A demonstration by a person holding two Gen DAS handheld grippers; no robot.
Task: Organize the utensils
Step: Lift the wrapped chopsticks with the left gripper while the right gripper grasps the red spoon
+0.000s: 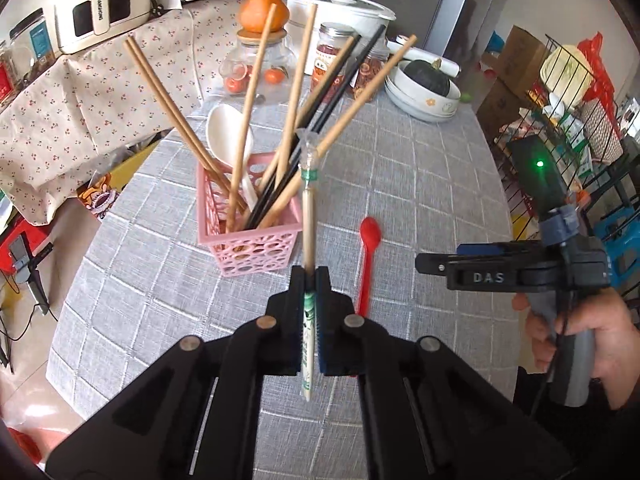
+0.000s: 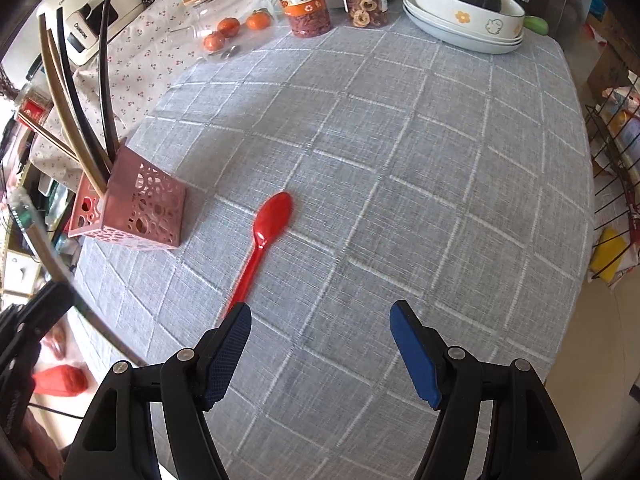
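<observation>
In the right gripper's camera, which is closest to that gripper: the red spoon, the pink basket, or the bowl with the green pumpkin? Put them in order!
From the right gripper:
1. Red spoon, just ahead, its handle by the left finger.
2. Pink basket, further off to the left.
3. Bowl with the pumpkin, far across the table, top right.

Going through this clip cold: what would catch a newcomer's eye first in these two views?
Probably the pink basket on the grey checked tablecloth, bristling with chopsticks and a white spoon. Next, the left claw, shut on a wrapped pair of chopsticks just in front of that basket. Then the red spoon lying alone on the cloth, its handle running towards the open right claw.
</observation>
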